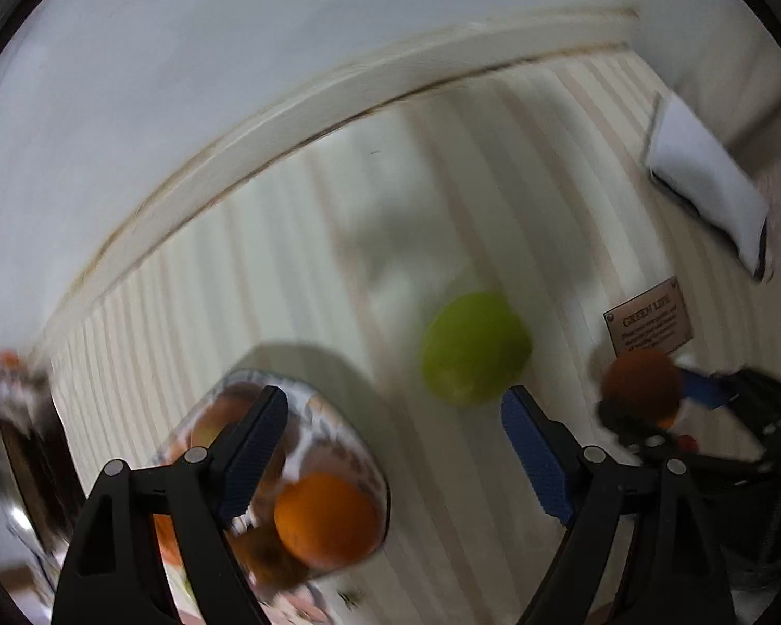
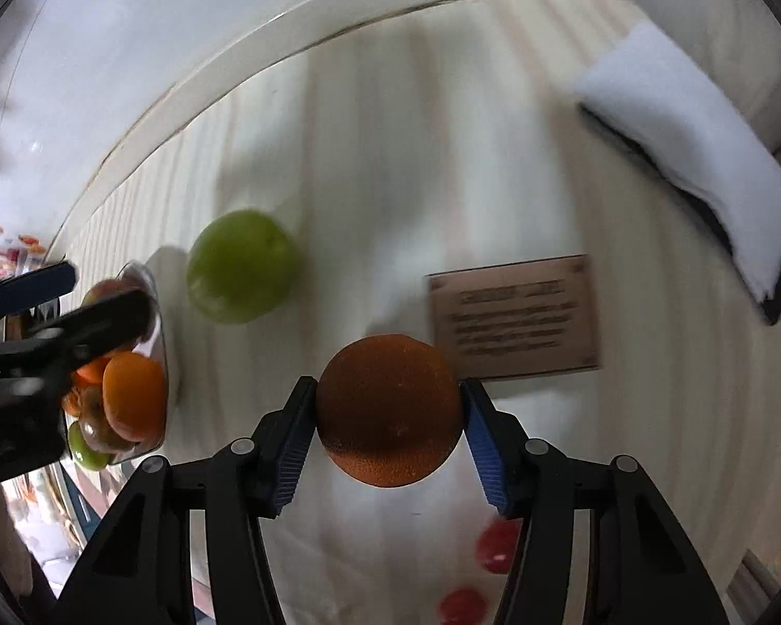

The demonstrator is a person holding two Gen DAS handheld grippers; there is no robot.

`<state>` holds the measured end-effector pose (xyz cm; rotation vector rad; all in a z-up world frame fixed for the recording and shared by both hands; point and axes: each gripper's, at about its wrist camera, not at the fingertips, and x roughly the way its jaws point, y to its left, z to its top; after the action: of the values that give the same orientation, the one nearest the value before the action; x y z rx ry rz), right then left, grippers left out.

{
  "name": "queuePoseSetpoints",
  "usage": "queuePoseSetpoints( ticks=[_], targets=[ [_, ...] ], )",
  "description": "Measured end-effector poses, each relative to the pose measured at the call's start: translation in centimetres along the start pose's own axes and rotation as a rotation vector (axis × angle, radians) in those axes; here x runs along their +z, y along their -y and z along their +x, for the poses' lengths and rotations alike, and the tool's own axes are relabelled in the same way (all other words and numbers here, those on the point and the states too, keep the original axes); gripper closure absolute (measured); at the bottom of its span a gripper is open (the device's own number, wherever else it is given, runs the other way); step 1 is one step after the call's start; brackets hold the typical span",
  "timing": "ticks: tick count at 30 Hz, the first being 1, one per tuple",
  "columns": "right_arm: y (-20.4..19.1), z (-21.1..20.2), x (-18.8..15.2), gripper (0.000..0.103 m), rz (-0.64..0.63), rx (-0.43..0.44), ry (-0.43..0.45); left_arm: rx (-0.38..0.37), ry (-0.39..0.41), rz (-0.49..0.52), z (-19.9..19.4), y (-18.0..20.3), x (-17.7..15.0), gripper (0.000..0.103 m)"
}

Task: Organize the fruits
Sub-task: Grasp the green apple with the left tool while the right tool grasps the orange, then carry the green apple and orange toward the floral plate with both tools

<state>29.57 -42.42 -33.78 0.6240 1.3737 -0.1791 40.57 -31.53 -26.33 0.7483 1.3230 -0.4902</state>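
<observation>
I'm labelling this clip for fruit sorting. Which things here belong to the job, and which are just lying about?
Job: orange between the right tongs; green apple; glass bowl of fruit; left tongs, open.

Lying about: brown sign card; white folded cloth.

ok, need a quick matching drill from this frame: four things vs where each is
Things:
1. orange
2. green apple
3. bowl
4. white cloth

Places:
A. loose on the striped surface
B. between the right gripper's pads
C. far corner, folded
D. under the left gripper, holding fruit

Pairs: 1-B, 2-A, 3-D, 4-C
</observation>
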Motion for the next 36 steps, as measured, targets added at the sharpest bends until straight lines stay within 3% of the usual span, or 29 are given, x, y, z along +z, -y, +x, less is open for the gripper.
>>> queuePoseSetpoints(
  ticks=[5,9,12,14,18,22,28,32,36],
  targets=[
    [2.0,-0.3,0.6,0.045,0.033,-0.012,0.014,0.035,-0.061,0.199,2.5,3.0,1.8,0.019],
    [2.7,-0.4,0.9,0.045,0.056,-0.015,0.018,0.019,-0.064,0.280,3.2,4.8,2.4,0.020],
    [2.7,-0.3,1.1,0.045,0.064,-0.014,0.020,-0.009,-0.066,0.308,3.4,5.8,2.7,0.033],
    [3.2,-0.7,1.4,0.045,0.067,-0.016,0.021,-0.056,-0.084,0.284,3.5,6.0,3.0,0.050],
    [2.9,-0.7,1.6,0.045,0.065,-0.015,0.021,-0.049,-0.069,0.255,3.4,6.0,2.8,0.050],
    [3.8,-1.4,1.0,0.045,0.050,-0.009,0.003,-0.079,-0.067,0.150,2.9,4.3,1.5,0.050],
    [2.9,-1.1,0.5,0.045,0.001,-0.015,-0.031,-0.226,-0.102,-0.078,3.4,-0.2,1.4,0.050],
    [3.0,-1.0,0.8,0.045,0.008,-0.011,-0.037,-0.278,-0.122,-0.123,4.3,-1.6,2.2,0.049],
    [2.8,-0.8,1.2,0.045,0.010,-0.013,-0.041,-0.261,-0.139,-0.069,4.5,-1.7,2.9,0.048]
  ],
)
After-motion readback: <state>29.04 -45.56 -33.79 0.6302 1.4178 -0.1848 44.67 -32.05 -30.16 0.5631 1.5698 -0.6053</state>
